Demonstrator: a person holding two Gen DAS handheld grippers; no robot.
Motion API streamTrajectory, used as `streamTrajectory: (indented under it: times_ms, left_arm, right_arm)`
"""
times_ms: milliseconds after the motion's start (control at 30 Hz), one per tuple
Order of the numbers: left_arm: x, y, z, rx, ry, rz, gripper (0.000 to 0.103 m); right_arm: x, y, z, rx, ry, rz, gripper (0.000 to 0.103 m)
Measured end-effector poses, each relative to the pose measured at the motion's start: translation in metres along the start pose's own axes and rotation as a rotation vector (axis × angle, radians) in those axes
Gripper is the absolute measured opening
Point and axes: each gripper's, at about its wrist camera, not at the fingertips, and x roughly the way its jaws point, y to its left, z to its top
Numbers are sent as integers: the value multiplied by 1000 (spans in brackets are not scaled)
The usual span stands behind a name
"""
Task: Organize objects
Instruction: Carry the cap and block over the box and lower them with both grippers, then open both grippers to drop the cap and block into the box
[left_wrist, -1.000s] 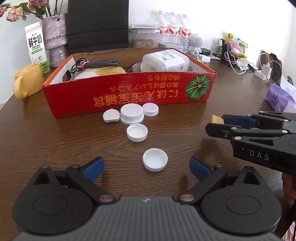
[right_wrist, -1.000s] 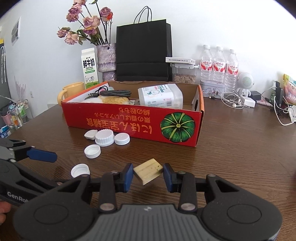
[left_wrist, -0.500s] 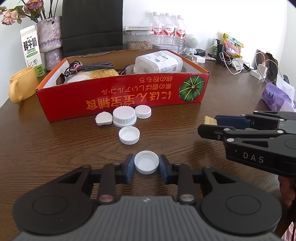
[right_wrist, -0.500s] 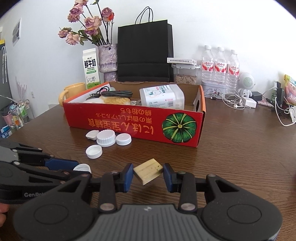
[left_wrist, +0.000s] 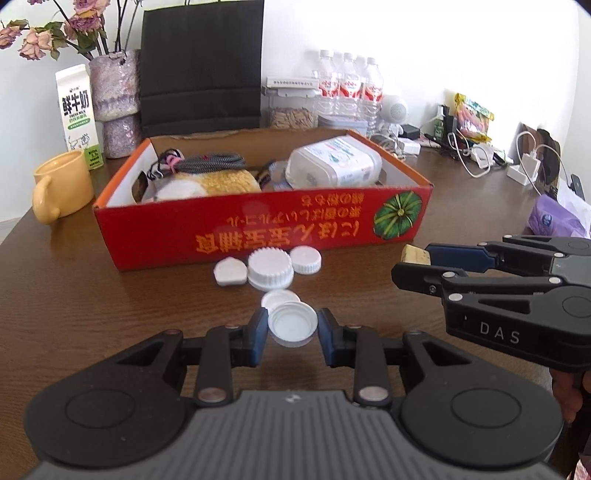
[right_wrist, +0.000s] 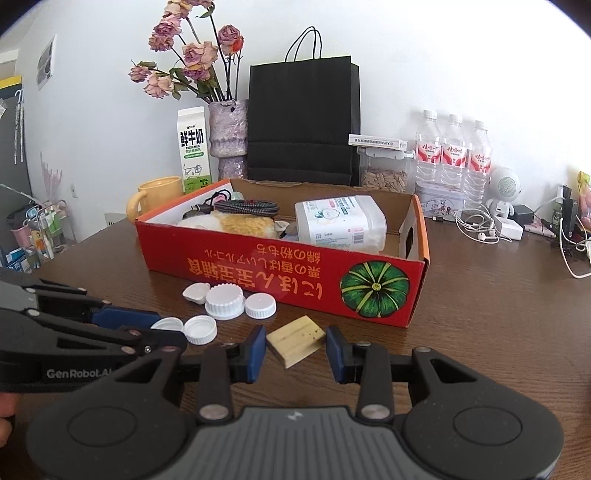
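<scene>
Box mid-table; caps before it; mug, carton left; bottles behind.

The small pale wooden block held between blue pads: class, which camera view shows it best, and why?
The right wrist view: the small pale wooden block sits central, its top and front faces visible between the right hand-held gripper pads. The left wrist view shows only one end poking past that gripper's fingers.

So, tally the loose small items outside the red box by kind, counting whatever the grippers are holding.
Round white caps: 4, one held in the left gripper, three on the table ().
Irregular white lid piece: 1.
Wooden block, held in the right gripper: 1.
Total: 6.
</scene>
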Motion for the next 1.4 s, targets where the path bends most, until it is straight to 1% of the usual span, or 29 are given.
streamTrajectory:
  times_ms: [367, 767, 1033, 1200, 1400]
  left_arm:
    - [0, 20, 38, -20, -101, 34, 30]
    - [21, 38, 83, -39, -175, 51, 30]
    - [45, 52, 108, -66, -206, 71, 30]
    - [64, 61, 119, -96, -206, 80, 30]
    - [80, 68, 131, -110, -209, 91, 30]
  right_arm:
    - [13, 5, 41, -56, -82, 4, 34]
    - [43, 2, 87, -94, -158, -5, 34]
    - [74, -11, 110, -91, -170, -17, 34]
    - [98, -25, 117, -47, -163, -26, 34]
    - [120, -35, 123, -29, -155, -29, 34]
